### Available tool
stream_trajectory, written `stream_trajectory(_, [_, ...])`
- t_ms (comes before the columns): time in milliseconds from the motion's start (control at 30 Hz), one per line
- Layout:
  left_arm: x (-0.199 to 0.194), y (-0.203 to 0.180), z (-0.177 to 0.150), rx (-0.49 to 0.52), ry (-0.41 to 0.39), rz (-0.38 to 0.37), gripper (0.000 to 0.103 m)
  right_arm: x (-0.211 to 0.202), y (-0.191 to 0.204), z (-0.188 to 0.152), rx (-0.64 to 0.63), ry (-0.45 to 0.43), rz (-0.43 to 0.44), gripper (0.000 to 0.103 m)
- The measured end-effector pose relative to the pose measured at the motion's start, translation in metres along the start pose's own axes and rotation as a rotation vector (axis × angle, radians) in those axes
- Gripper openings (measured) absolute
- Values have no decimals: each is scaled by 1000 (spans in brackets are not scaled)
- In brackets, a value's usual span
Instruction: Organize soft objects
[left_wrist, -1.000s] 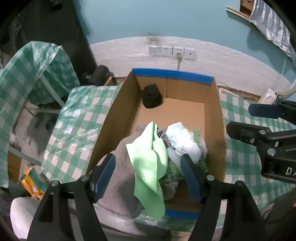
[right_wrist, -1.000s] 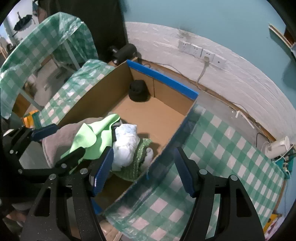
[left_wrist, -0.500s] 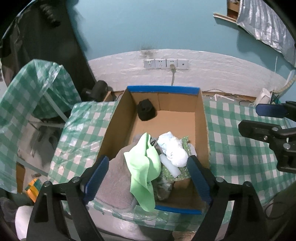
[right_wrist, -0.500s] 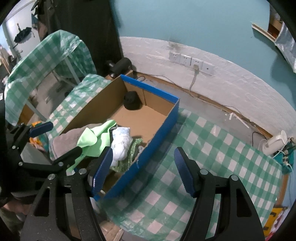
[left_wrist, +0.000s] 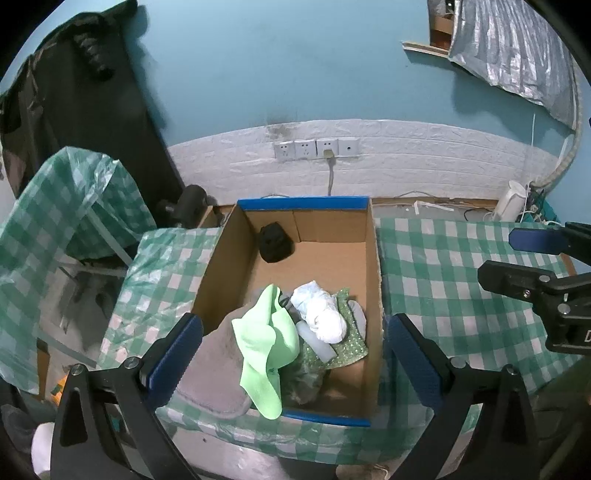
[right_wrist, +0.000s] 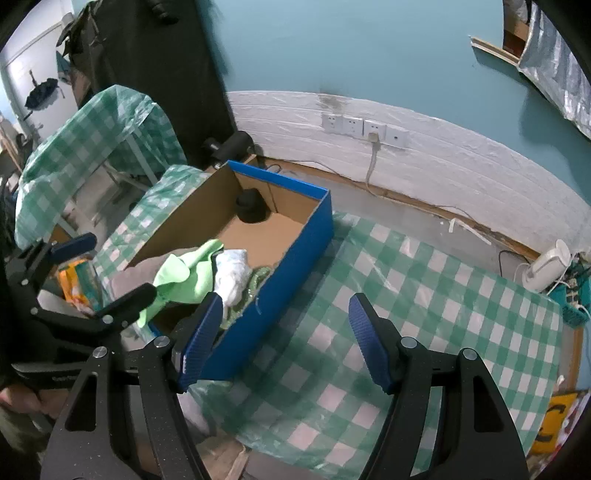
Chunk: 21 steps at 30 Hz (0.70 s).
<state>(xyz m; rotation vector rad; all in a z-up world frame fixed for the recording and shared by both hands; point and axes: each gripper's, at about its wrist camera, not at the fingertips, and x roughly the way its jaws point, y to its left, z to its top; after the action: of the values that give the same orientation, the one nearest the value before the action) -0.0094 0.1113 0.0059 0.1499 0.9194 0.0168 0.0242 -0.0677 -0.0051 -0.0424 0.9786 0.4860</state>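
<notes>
Left wrist view: your left gripper (left_wrist: 295, 349) hangs above the near end of the cardboard box (left_wrist: 373, 280); its jaws have just been opening and stand wide apart, gripping nothing. Below them lie a grey towel (left_wrist: 212, 373), a light green cloth (left_wrist: 266, 339), a white bundle (left_wrist: 325, 317) and a green sequined fabric (left_wrist: 351, 347). A black object (left_wrist: 275, 243) sits at 11 o'clock in the box.

Right wrist view: your right gripper (right_wrist: 284, 343) holds its jaws partly open and empty over the checked tablecloth (right_wrist: 424, 295); the box lies at 10 o'clock.
</notes>
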Motion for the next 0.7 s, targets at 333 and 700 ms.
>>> stream_trajectory(333, [5,-16,-1,49,48,13,101,1,-16,-11,14,9,-23,71])
stream_trajectory(700, [3,-16,1,40,42,16,101,-1,-21,-14,17,5,-26,71])
